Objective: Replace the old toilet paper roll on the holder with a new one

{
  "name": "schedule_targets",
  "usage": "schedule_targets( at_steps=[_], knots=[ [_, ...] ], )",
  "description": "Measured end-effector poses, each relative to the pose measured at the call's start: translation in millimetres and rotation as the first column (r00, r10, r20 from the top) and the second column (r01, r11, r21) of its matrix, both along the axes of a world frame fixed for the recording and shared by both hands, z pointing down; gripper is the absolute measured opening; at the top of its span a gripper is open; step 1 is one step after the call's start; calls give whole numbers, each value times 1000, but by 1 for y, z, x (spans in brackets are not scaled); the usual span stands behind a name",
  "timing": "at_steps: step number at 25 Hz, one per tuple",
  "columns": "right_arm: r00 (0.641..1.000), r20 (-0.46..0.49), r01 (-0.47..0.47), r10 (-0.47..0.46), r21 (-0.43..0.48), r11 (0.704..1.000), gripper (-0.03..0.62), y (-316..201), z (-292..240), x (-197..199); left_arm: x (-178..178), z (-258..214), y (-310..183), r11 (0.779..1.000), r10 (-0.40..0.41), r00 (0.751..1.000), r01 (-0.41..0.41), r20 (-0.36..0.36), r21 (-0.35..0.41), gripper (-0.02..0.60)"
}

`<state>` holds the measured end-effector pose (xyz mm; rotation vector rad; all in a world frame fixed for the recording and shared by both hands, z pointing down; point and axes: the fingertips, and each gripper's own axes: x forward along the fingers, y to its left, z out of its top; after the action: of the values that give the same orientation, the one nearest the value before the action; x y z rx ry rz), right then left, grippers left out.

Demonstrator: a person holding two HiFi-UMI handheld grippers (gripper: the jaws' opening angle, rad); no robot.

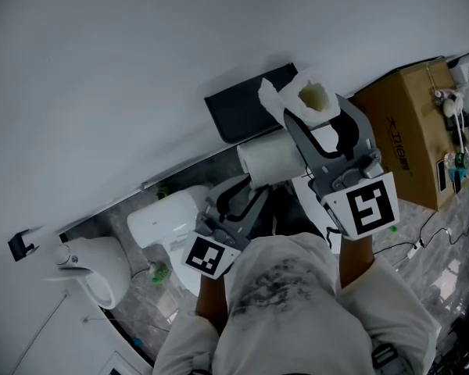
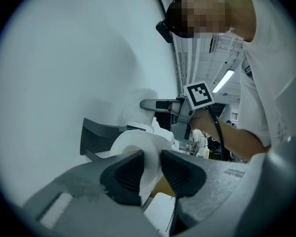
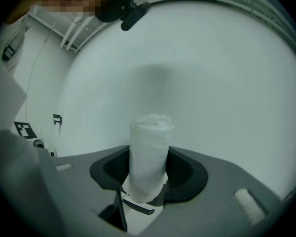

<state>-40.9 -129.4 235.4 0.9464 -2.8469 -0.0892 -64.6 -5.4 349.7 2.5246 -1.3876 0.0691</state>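
- Head view: the black holder [image 1: 242, 112] sits on the white wall [image 1: 102, 69] and looks bare from up here.
- The new roll [image 1: 272, 161], fat and full, hangs just below the holder's right end. It is near the holder but apart from it, and its long axis seems to run roughly along the wall.
- The left tool [image 1: 250, 187] is partway closed, its pads pressing on that roll's edge. It is the nearer carrier, so I judge the coming move belongs to it: up and leftward onto the holder.
- The old roll [image 1: 313, 96], thin and ragged, stands upright, pinched between the pads of the right tool [image 1: 319, 123]. It sits just beside the holder's right end, above the new roll.
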Motion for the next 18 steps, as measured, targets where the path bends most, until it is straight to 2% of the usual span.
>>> schedule_targets(
  at_steps=[9,18],
  knots=[
    [997,-26,-78,78,19,997,196,-6,13,45,13,5,-3,999,39,999,-39,3,-5,126],
    [988,-27,-156,155,-13,988,196,-13,32,80,25,11,-8,997,70,998,-70,3,-13,126]
  ],
)
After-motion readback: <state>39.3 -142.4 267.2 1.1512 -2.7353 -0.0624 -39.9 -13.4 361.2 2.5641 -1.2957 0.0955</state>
